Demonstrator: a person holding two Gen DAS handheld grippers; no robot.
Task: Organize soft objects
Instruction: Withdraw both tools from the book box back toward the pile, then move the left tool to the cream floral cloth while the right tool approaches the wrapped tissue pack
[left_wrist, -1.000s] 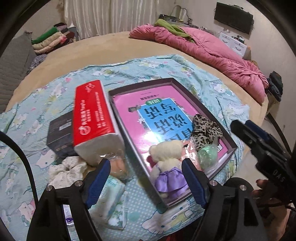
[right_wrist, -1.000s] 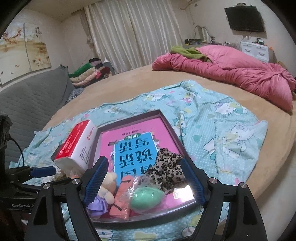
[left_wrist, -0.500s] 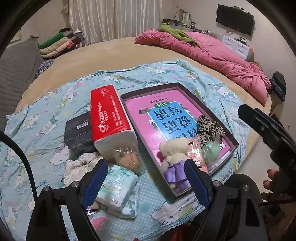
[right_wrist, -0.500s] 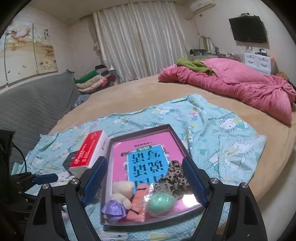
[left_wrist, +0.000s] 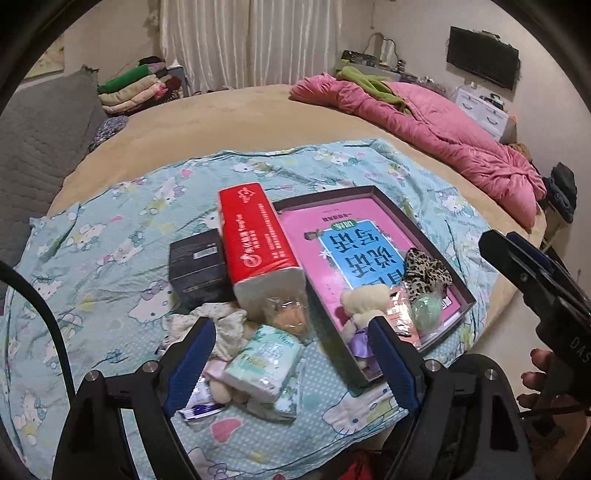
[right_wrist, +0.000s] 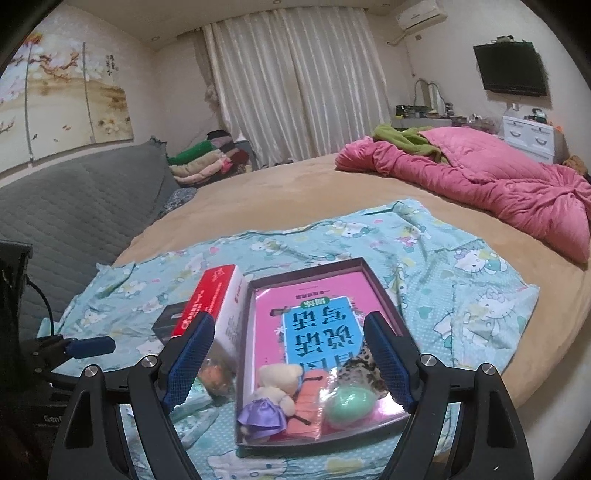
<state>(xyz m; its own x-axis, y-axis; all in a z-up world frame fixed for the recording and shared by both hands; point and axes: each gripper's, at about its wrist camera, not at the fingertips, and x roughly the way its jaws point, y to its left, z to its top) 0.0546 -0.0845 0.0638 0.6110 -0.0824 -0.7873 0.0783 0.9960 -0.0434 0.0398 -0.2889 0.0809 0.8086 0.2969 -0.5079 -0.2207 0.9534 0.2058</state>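
Observation:
A dark-rimmed tray (left_wrist: 399, 214) (right_wrist: 306, 275) with a pink book in it lies on the cartoon-print sheet. Inside its near end sit a small plush bear in a purple dress (left_wrist: 360, 306) (right_wrist: 273, 391), a pink packet (right_wrist: 306, 406), a green egg-shaped squishy (left_wrist: 426, 308) (right_wrist: 347, 402) and a leopard scrunchie (left_wrist: 424, 267) (right_wrist: 358, 369). Left of the tray lie a red tissue pack (left_wrist: 255, 240) (right_wrist: 214, 299), a bagged orange squishy (left_wrist: 288, 317), a white scrunchie (left_wrist: 221, 321) and a green tissue packet (left_wrist: 262, 362). My left gripper (left_wrist: 291, 369) is open above the packet. My right gripper (right_wrist: 291, 369) is open above the tray's near end.
A black box (left_wrist: 195, 262) lies beside the red pack. A pink quilt (left_wrist: 436, 129) is heaped at the bed's far right. A grey sofa (right_wrist: 74, 206) and folded clothes (right_wrist: 207, 158) stand at the left. The bed edge drops off just right of the tray.
Both grippers have pulled back and risen, so the tray and the loose things look smaller and farther away. Nothing on the sheet has moved.

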